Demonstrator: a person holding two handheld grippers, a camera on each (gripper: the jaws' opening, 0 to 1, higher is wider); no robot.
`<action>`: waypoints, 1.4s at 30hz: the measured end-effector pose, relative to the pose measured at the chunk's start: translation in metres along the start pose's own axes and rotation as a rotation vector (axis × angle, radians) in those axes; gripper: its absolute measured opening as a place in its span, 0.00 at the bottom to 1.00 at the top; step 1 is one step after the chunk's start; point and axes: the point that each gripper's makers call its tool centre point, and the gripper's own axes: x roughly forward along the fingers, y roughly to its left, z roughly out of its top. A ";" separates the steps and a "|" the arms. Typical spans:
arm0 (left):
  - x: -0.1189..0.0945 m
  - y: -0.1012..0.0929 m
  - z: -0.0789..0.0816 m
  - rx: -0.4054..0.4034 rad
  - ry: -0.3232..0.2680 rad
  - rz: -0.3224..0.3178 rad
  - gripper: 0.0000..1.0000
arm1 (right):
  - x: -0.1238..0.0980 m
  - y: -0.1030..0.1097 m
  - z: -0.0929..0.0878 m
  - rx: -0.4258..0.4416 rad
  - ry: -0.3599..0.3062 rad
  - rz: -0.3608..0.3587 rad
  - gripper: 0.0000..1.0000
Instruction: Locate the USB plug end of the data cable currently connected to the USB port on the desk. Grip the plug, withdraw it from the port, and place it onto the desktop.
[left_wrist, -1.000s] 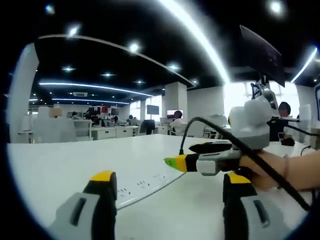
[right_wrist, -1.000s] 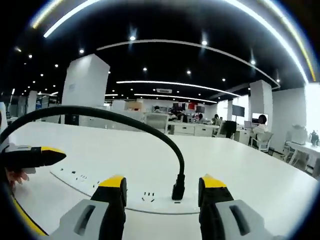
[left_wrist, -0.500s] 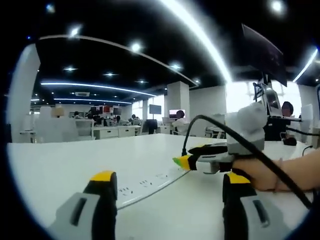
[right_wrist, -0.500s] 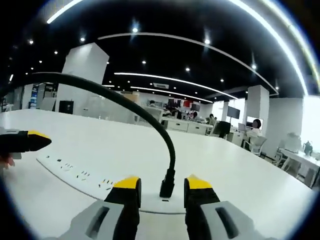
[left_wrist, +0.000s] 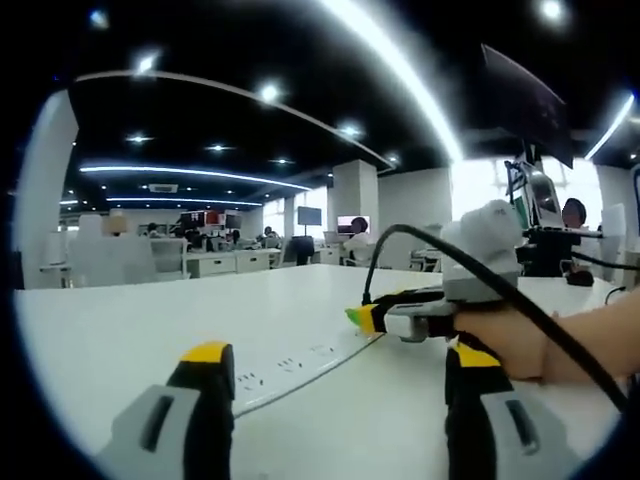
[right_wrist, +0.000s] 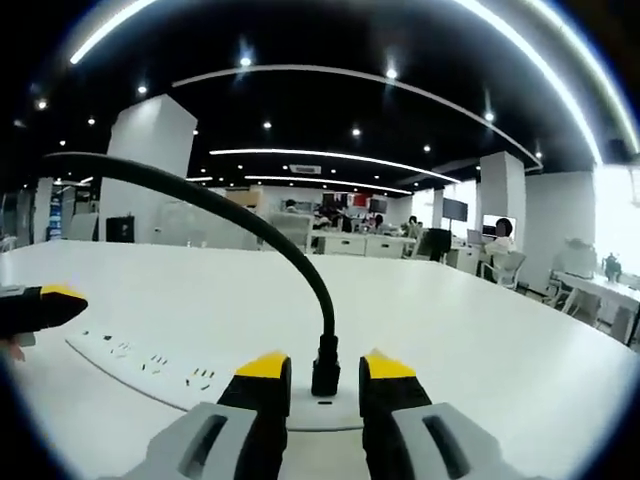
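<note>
Right gripper closing on the USB plug — plug seated in the port strip.

Your right gripper (right_wrist: 325, 362) stands nearly closed, yellow tips flanking the black USB plug (right_wrist: 325, 368), contact unconfirmed. The plug stands upright in the white port strip (right_wrist: 150, 362) set into the worktop (right_wrist: 480, 350). Take its short, rigid body — not the stiff, springy black cable (right_wrist: 250, 222). Your left gripper (left_wrist: 340, 362) hangs wide open, empty.
</note>
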 end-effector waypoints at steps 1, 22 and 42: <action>0.000 0.000 0.000 -0.001 0.000 0.000 0.87 | 0.002 0.000 -0.002 -0.010 0.011 0.000 0.29; 0.004 0.001 -0.001 0.029 0.007 0.002 0.87 | 0.009 0.002 -0.007 0.030 0.059 -0.008 0.13; 0.005 0.001 -0.002 0.039 0.012 0.005 0.87 | 0.008 0.002 -0.006 -0.124 0.090 -0.037 0.13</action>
